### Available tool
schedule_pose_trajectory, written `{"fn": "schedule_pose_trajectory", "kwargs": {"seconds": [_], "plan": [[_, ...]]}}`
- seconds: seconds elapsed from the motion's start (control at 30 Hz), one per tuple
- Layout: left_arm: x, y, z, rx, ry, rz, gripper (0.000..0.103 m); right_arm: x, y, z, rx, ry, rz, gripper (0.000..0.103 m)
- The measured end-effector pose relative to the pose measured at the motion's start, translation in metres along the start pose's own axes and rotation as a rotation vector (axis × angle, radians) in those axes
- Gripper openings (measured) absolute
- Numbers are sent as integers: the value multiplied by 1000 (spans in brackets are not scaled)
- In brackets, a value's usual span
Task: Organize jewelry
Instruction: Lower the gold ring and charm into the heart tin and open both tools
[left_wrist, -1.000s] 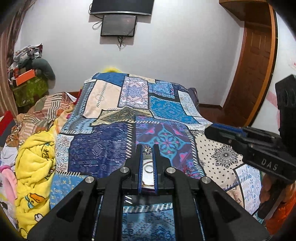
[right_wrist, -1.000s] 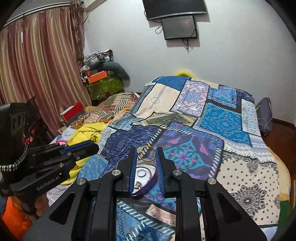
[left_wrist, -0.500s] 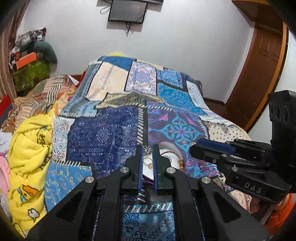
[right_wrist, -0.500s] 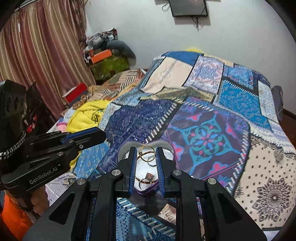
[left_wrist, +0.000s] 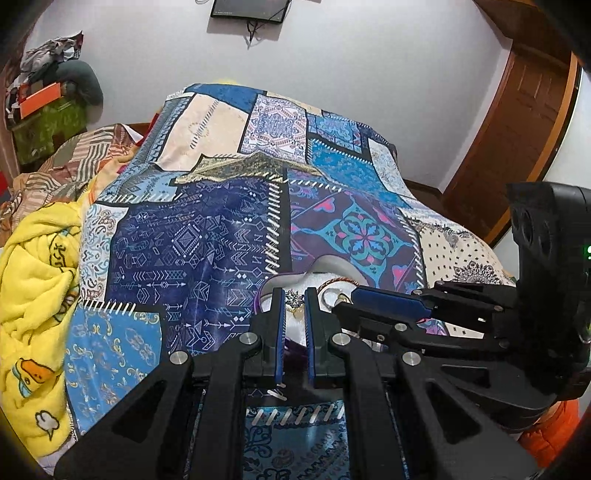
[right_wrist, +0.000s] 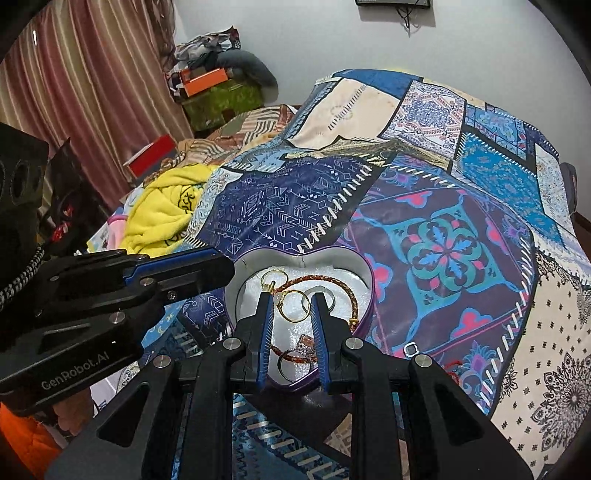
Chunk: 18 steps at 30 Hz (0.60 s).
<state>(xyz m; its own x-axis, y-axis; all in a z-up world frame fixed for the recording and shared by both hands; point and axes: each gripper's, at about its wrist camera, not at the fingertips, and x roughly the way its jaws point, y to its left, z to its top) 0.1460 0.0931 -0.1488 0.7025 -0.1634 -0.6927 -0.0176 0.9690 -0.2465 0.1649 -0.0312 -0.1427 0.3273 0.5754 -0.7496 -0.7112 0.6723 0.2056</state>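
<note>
Heart-shaped box (right_wrist: 371, 295) sits open on the patchwork bedspread (right_wrist: 439, 240), white foam lining exposed, both tools poised over it.

Right gripper (right_wrist: 292, 301): jaws parted slightly, a gold hoop earring (right_wrist: 291, 306) between the tips. Cannot tell whether the pads pinch it or merely frame it. A second gold hoop (right_wrist: 271, 277) lies at 11 o'clock of the tips; a braided copper bracelet (right_wrist: 347, 291) arcs from 12 to 3 o'clock along the lining; a silver ring (right_wrist: 330, 300) sits just beside the right finger; a stone ring (right_wrist: 304, 341) lies toward 6 o'clock.

Left gripper (left_wrist: 294, 297): jaws narrowly parted, a small silver star-shaped stud (left_wrist: 294, 295) caught at the tips, over the box's left lobe.

Handling judgement: all pieces featherweight, hard, slick metal. Hoops are thin and spring sideways if squeezed across the ring; best taken on the wire edge-on. Bracelet is limp; take it mid-braid. Stud is tiny and easily dropped into the foam.
</note>
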Motion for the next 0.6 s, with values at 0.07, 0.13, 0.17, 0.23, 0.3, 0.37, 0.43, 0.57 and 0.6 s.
{"fn": "schedule_pose_trajectory", "kwargs": {"seconds": [0.07,0.13,0.17,0.23,0.3,0.37,0.43,0.57,0.6], "plan": [[2,2,-1,0,9,0,8,3,1,0,-6,6,-1,19],[4,2,-2,2,19,-6,8,5,1,0,-8,11,1,19],[4,2,-2,2,20,-7,8,6,1,0,-7,14,1,19],[5,1,-2,8,24,-10,8,8,1,0,-7,19,-2,19],[5,0,-3,12,29,-11,8,9,0,0,-10,19,-5,19],[6,0,-3,10,34,-11,8,9,1,0,-16,20,-9,19],[5,0,-2,4,34,-6,8,10,2,0,-25,20,-23,19],[2,3,0,-8,31,2,8,9,2,1,-31,27,-33,22],[1,4,0,-10,30,4,8,8,3,1,-31,28,-33,25]]}}
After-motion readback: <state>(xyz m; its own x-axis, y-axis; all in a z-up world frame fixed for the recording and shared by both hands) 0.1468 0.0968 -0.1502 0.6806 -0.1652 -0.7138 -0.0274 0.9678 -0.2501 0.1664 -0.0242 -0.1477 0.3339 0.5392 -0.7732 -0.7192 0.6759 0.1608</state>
